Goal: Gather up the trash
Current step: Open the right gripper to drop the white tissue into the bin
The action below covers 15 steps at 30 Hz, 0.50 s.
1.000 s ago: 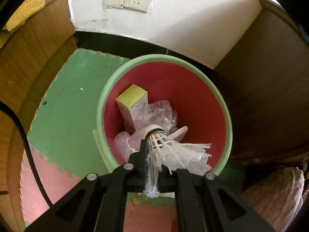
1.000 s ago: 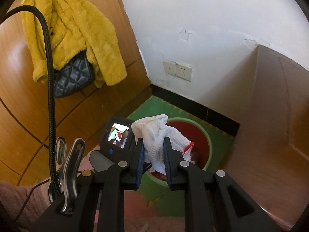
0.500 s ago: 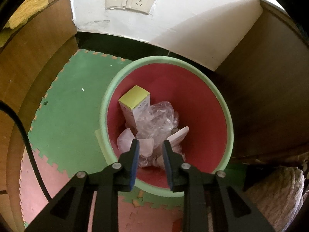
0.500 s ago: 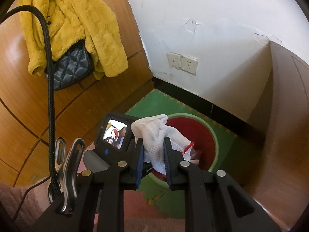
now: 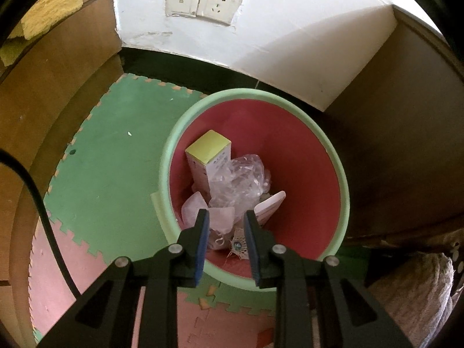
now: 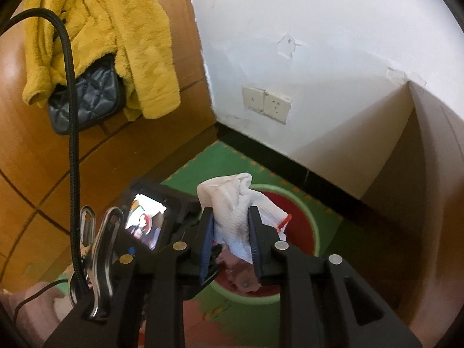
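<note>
one piece of trash is left in hand, as far as the views show: the right gripper holds a crumpled white knitted glove with a red trim between its pads, jaws easing apart, tilted down above the round red bin with a pale green rim. the left gripper hangs empty and released, pointing steeply into that bin. inside already lie a white feathered shuttlecock (partly hidden by the fingers), pink plastic scraps, crumpled clear plastic wrap and a white carton with a yellow top. judging by this, only the glove's drop remains.
</note>
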### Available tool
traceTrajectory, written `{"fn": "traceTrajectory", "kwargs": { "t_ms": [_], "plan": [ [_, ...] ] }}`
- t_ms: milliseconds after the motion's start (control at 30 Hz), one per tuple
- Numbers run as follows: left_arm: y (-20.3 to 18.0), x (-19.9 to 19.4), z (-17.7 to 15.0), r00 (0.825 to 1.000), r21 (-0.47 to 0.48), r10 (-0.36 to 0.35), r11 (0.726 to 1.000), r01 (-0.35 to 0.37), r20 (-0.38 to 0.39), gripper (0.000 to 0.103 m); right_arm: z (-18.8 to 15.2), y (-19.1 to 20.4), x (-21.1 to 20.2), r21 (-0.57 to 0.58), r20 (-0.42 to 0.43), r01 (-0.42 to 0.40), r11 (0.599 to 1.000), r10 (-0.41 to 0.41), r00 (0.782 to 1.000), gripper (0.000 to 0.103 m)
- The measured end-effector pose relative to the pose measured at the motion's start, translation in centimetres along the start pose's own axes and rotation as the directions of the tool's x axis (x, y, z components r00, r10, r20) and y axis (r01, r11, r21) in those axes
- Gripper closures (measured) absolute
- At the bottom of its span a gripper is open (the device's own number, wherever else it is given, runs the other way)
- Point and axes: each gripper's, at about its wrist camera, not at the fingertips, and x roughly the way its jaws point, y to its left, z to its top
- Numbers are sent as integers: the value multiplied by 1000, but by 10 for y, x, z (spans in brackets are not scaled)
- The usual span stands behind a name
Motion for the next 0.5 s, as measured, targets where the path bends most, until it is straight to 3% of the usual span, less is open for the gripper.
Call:
{"fn": "traceTrajectory", "kwargs": {
  "t_ms": [300,500],
  "plan": [
    [0,-7,1,1000,1,6,1000,-6,15,78,5,-7,-1,34,18,28,999,-29,999,63],
    [-3,-20,3,999,7,1,1000,-1,42,78,3,-9,-9,44,28,2,999,-3,1000,62]
  ]
}}
